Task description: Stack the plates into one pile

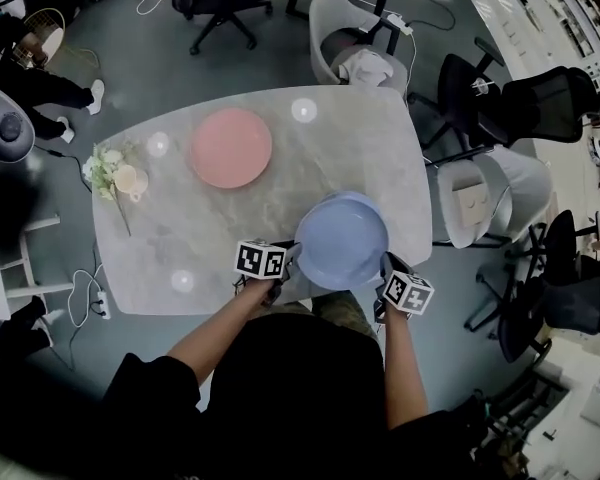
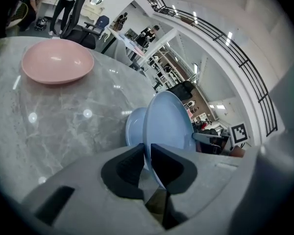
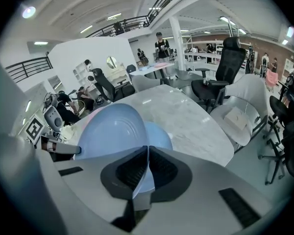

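Here — plate between 2 hand-held grippers

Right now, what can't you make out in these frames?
- Second blue plate: mostly covered by the held blue plate in every view, so I can't tell whether the two touch.
- Jaws of the left gripper and right gripper: in the head view, hidden under their marker cubes and the plate rim.
- Flowers: head view, too small for detail.

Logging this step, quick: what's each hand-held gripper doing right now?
Left hand-held gripper: closed on the rim of the round blue plate.
Right hand-held gripper: closed on the same plate's opposite rim.
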{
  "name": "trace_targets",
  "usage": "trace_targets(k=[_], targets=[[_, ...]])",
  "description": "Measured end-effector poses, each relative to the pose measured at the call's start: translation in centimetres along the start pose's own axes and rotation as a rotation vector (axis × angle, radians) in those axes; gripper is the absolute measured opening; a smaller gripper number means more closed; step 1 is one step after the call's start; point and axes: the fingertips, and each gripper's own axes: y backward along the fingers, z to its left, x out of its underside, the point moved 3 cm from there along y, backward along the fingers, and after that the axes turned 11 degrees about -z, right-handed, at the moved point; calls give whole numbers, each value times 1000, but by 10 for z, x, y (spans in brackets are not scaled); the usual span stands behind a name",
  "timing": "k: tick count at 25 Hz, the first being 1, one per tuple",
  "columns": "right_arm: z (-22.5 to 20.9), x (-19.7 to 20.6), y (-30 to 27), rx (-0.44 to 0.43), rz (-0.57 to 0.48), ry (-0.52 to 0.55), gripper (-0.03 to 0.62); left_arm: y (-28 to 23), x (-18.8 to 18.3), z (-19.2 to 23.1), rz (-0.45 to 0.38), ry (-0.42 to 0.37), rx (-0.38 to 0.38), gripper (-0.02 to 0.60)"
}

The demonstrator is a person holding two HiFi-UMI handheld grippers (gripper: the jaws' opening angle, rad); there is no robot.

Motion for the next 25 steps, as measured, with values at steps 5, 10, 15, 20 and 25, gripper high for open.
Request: trace_targets(k=[5, 10, 15, 20, 25], targets=[[-18, 13, -21, -31, 59, -24, 21, -21, 7, 9, 2, 26, -95, 52], [-39, 25, -39, -47, 105, -30, 21, -45, 22, 17, 38, 76, -164, 46], [-52, 32, -67, -73, 155, -39, 21, -63, 22, 28, 83, 69, -213, 46], [-58, 29, -87, -107, 196, -15, 21, -79, 24, 37, 136, 68, -256, 48], [-65, 36, -94, -121, 232, -28, 21, -83, 24, 37, 159, 96, -293, 46]])
